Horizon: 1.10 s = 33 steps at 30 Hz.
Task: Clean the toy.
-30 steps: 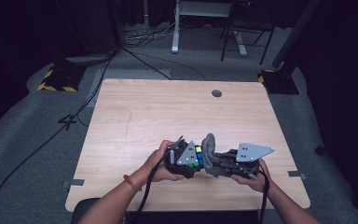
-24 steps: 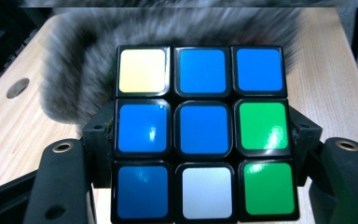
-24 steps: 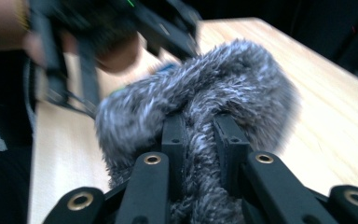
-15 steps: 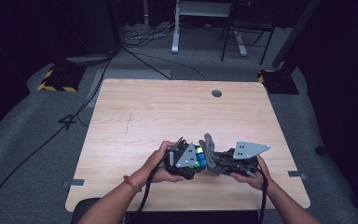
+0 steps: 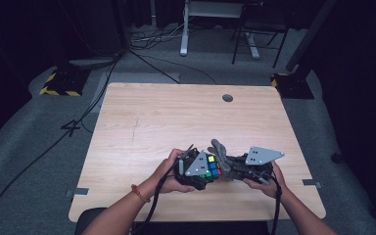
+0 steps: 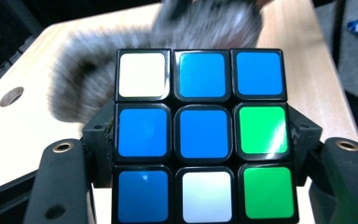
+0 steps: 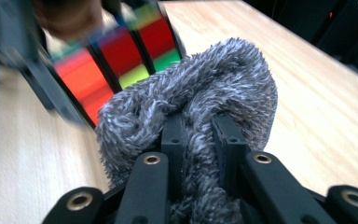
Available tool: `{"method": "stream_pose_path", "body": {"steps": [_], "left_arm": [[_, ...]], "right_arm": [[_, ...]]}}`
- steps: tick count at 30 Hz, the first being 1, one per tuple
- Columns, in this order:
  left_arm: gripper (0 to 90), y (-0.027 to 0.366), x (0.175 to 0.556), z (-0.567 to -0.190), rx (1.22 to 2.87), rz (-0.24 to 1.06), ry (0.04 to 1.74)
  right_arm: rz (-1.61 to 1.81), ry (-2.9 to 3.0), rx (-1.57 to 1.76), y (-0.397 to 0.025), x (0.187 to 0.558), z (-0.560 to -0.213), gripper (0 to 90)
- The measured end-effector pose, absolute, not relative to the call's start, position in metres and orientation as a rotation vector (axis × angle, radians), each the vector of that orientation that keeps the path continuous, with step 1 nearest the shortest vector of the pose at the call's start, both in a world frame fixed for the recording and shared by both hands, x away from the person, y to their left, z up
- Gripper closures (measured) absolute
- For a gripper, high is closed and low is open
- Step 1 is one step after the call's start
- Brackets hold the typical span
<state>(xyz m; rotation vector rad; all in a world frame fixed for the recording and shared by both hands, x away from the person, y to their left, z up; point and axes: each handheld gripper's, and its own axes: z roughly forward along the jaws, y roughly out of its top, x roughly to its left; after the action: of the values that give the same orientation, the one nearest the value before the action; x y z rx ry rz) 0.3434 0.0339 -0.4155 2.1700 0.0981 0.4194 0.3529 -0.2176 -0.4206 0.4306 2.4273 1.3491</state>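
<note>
high view: cube (image 5: 210,166) clamped in left gripper (image 5: 196,169), grey cloth (image 5: 225,159) pinched in right gripper (image 5: 235,169) alongside

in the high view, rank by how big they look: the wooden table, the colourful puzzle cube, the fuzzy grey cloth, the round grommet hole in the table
1. Light wooden table, by far the largest.
2. Fuzzy grey cloth and colourful puzzle cube: both partly hidden by the grippers, too alike to rank.
3. Round dark grommet hole, smallest.

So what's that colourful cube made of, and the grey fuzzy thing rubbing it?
The cube looks like hard black plastic with glossy coloured squares; light glints off the green ones. The grey fuzzy thing looks like a soft, fluffy cloth, maybe microfibre: its surface is all short shaggy fibres, and it bunches between the right gripper's jaws.
</note>
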Motion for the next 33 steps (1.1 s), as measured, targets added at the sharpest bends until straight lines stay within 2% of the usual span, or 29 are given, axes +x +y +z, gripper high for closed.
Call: {"method": "stream_pose_path", "body": {"steps": [7,13,22,33], "left_arm": [[33.2,0.039,0.344,-0.411,2.140,0.434,0.098],[33.1,0.032,0.348,-0.421,2.213,0.437,0.105],[33.0,0.017,0.346,-0.432,2.300,0.443,0.071],[33.4,0.039,0.350,-0.419,2.189,0.412,0.121]], "right_arm": [[1.344,2.431,0.404,-0.214,0.350,-0.421,77.7],[1.494,2.404,0.340,-0.212,0.340,-0.409,77.7],[1.517,2.398,0.220,-0.195,0.328,-0.404,77.6],[1.475,2.391,0.391,-0.220,0.348,-0.413,77.4]]}}
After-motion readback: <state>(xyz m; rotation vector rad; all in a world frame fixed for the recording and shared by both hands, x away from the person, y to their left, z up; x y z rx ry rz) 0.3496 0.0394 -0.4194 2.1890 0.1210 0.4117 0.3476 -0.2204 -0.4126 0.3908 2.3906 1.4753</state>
